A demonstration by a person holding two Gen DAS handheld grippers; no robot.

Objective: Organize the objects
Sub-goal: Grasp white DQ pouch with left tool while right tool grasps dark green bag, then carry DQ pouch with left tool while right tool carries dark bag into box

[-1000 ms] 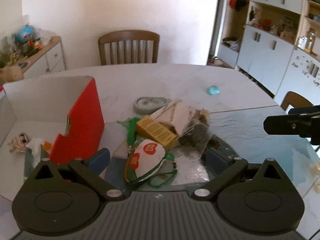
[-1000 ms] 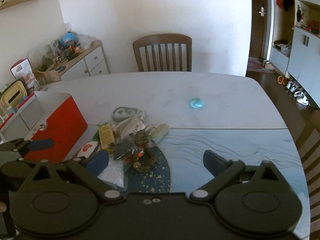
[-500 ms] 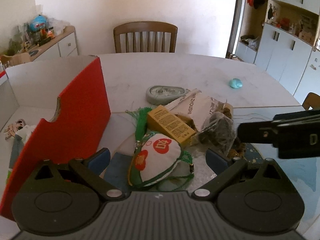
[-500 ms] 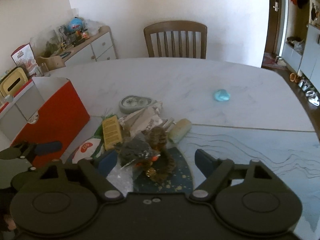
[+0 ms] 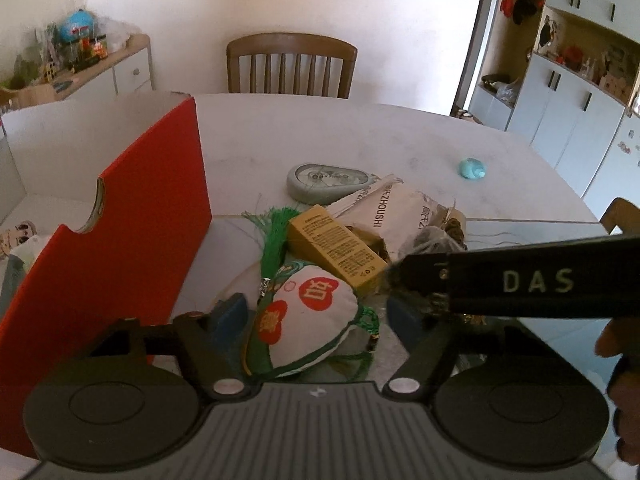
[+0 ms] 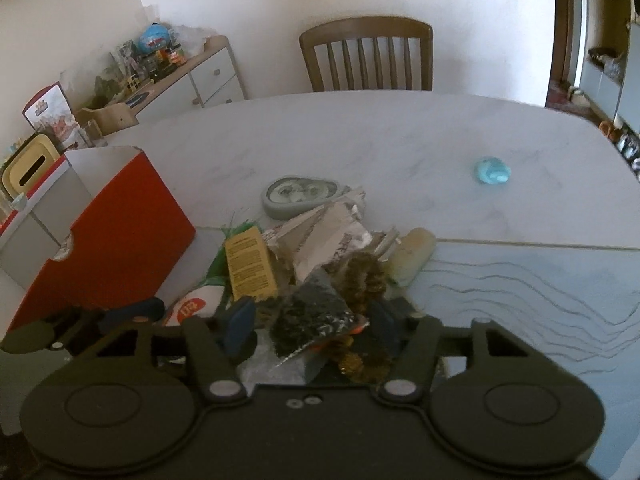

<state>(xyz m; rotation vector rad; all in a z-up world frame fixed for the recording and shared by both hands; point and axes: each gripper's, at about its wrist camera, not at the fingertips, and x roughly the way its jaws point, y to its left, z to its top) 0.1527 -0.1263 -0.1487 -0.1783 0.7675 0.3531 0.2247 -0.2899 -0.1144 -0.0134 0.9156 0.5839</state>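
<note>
A pile of small objects lies on the table beside a red open box (image 5: 120,216). My left gripper (image 5: 316,316) is open, its jaws on either side of a white pouch with red marks and green cord (image 5: 308,312). My right gripper (image 6: 312,320) is open, its jaws around a dark crinkly packet (image 6: 312,316) and a brown lumpy piece (image 6: 366,276). A yellow carton (image 5: 336,248) and a paper bag (image 5: 400,212) lie behind. The right gripper's black body (image 5: 520,280) crosses the left wrist view.
A grey oval case (image 6: 300,196) lies behind the pile. A pale cylinder (image 6: 412,252) lies to its right. A small blue object (image 6: 492,170) sits alone far right. A wooden chair (image 6: 368,56) stands at the far edge. The box holds some items (image 5: 16,236).
Both grippers have moved forward and down into the pile. The right gripper's jaws have narrowed around the dark packet. The right gripper now crosses close in front of the left camera.
</note>
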